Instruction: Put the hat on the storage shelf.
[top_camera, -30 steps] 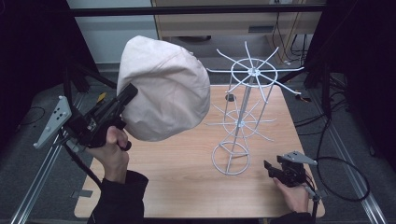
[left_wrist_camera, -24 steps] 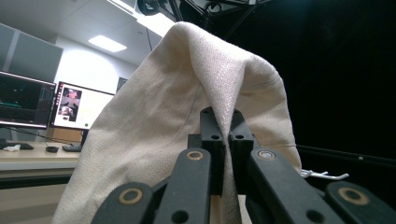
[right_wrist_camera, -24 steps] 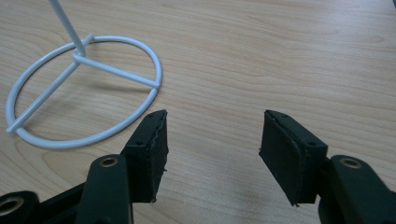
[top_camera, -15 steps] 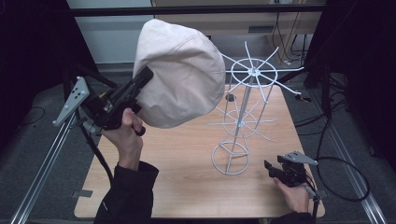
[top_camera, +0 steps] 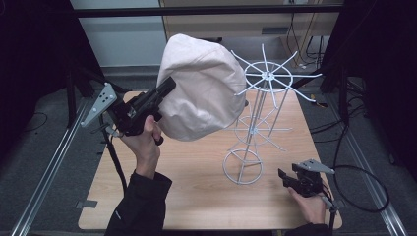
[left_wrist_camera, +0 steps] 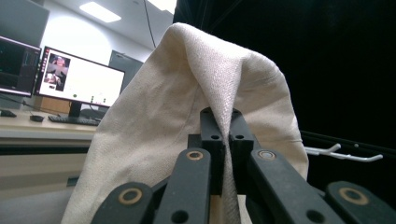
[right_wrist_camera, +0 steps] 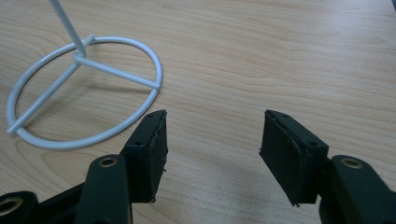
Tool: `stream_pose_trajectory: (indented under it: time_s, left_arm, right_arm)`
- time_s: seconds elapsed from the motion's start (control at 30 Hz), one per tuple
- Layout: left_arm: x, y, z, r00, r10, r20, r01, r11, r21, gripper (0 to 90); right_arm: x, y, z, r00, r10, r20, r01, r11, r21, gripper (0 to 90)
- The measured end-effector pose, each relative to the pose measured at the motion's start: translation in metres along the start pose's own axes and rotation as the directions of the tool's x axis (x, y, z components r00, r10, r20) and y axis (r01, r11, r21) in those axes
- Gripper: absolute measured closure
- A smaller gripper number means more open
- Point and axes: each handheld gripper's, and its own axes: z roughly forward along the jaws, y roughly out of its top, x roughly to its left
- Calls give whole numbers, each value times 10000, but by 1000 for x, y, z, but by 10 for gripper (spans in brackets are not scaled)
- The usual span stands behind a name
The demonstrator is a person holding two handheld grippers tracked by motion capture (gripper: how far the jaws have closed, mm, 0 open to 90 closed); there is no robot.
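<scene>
The left gripper (top_camera: pixel 164 91) clamps a fold of the cream fabric hat (top_camera: pixel 201 93), holding it in the air above the worktop's (top_camera: pixel 196 196) far left part, touching the white wire rack (top_camera: pixel 260 113). Near the front right corner, the right gripper (right_wrist_camera: pixel 212 154) rests with jaws apart, nothing between them.

The white wire rack (top_camera: pixel 260 118) blocked the table's (top_camera: pixel 196 187) middle; bare wood lay open left of it, and seemingly behind it.
</scene>
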Motion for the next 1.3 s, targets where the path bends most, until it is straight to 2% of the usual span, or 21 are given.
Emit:
stream_pose_trajectory:
  time_s: [0.23, 0.5, 0.67, 0.97, 1.3]
  left_arm:
    - [7, -11, -4, 9996, -258, -100, 261, 9992, 310, 882]
    - [14, -26, -7, 9992, -364, -181, 378, 9959, 823, 879]
    - [13, -35, -9, 9996, -180, -232, 206, 9924, 1213, 878]
    - [13, -48, -10, 9990, 291, -328, -219, 9792, 2016, 876]
    - [8, -60, -3, 9953, 872, -424, -717, 9563, 2835, 873]
  right_arm:
    - [0, 0, 0, 10000, 13, 2, -13, 10000, 9, 408]
    - [0, 0, 0, 10000, -19, 21, 19, 10000, -4, 405]
    - [0, 0, 1, 9999, -114, 76, 114, 9999, -35, 403]
    - [1, 0, 1, 9998, -152, 102, 153, 9999, -28, 398]
    - [1, -1, 2, 9998, -152, 116, 152, 9999, -35, 387]
